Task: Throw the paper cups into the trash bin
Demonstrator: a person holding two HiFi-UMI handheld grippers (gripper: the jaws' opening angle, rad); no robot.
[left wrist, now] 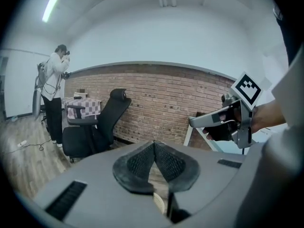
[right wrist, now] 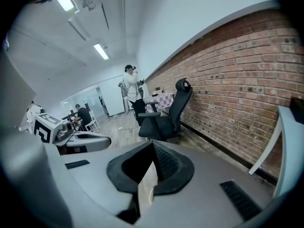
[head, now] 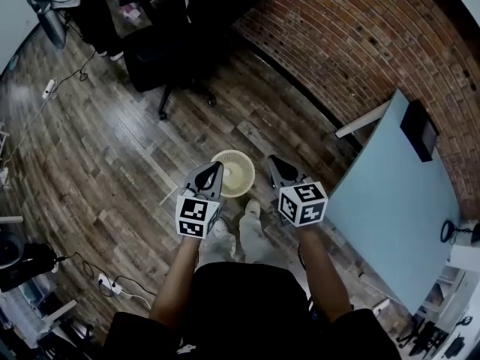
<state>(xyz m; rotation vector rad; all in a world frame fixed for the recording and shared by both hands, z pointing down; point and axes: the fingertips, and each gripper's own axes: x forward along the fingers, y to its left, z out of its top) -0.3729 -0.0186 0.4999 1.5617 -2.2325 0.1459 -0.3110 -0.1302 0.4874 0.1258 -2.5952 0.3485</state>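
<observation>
Forearms reach out from the person, one gripper in each hand. The left gripper (head: 215, 168) has its jaws closed tip to tip with nothing between them, and the right gripper (head: 274, 161) shows the same, pads meeting at the tip and only floor seen through the slit below. Shoes (head: 253, 210) stand just beneath the grippers on the wood floor (head: 112, 148). The bin (head: 252, 172), round and cream, sits on the floor just past the shoes, between the two jaw tips in the head view. Its inside looks pale, and whether cups lie in it cannot be told. To the right stands a pale blue surface (head: 405, 223) with a black box (head: 418, 130) at its far end. Further off are a black chair (head: 161, 55), a brick wall (head: 337, 43) and another person (left wrist: 54, 94) standing.
</observation>
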